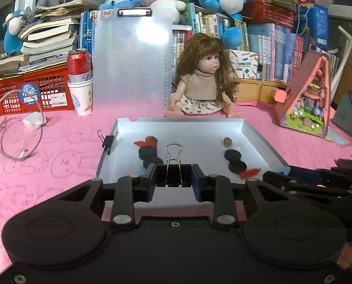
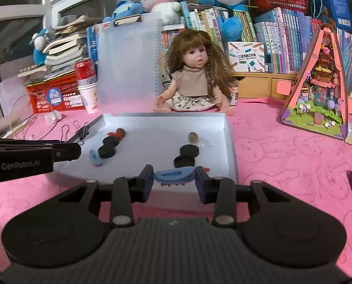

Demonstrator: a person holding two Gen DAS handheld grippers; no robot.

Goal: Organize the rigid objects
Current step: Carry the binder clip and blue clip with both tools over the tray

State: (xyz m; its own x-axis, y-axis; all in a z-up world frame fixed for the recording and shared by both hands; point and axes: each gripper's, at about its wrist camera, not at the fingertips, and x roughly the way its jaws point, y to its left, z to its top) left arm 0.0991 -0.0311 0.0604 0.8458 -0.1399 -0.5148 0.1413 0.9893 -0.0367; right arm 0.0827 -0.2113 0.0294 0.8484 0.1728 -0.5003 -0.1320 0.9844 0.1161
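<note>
On the pink cloth [image 1: 57, 156], the left gripper [image 1: 174, 177] is clenched on a binder clip [image 1: 173, 165] at the tray's [image 1: 258, 137] near edge. To its right, the right gripper [image 2: 174, 177] grasps a blue shoe [image 2: 173, 175] over the same edge.

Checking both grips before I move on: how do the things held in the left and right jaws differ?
The binder clip in the left gripper is black with upright wire handles; the toy shoe in the right gripper is blue, lying sideways, its studded sole facing the camera. Both are clamped above the tray's near edge.
</note>
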